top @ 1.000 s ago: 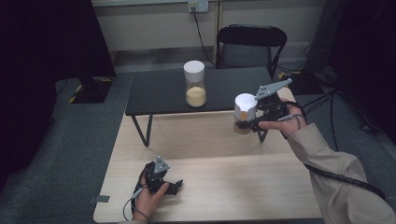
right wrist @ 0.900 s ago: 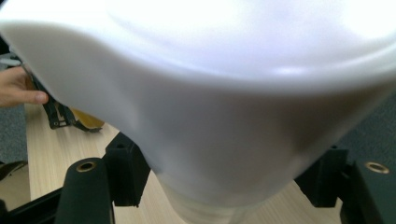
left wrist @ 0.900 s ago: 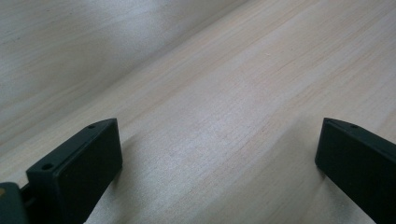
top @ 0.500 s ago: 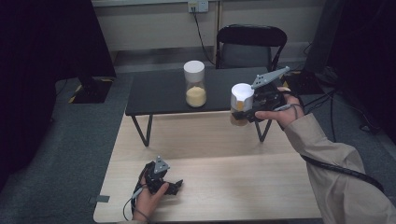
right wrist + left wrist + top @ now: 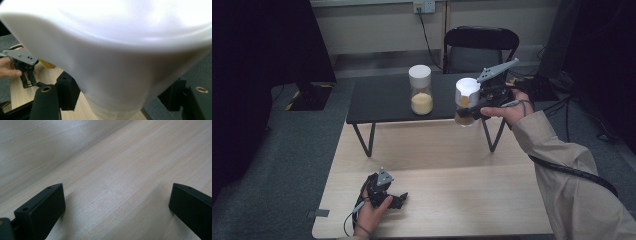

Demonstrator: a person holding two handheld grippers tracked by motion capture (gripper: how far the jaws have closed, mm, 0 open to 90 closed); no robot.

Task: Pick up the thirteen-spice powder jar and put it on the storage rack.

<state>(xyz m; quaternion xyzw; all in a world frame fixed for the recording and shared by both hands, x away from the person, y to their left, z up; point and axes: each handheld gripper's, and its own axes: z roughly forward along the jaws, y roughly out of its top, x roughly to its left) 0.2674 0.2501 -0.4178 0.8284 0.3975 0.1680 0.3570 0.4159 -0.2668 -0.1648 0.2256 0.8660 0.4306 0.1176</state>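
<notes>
My right gripper point(image 5: 470, 107) is shut on a clear jar point(image 5: 466, 91) with a white lid and yellowish contents, and holds it tilted in the air over the front edge of the black low table point(image 5: 377, 100). In the right gripper view the jar's white lid point(image 5: 112, 50) sits between the two black jaws. A second, similar jar point(image 5: 421, 91) stands upright on the black table. My left gripper point(image 5: 398, 200) rests on the wooden table point(image 5: 462, 165) near its front left. In the left gripper view its jaws are wide apart over bare wood, so my left gripper point(image 5: 117, 205) is open.
A black chair point(image 5: 482, 45) stands behind the black table, with cables on the floor at the right. A dark panel point(image 5: 272, 45) rises at the left. The left gripper point(image 5: 27, 75), held by a hand, also shows far off in the right gripper view.
My right gripper has lifted the jar higher and carried it slightly left, from over the wooden table to the black table's front edge. The left gripper has not moved.
</notes>
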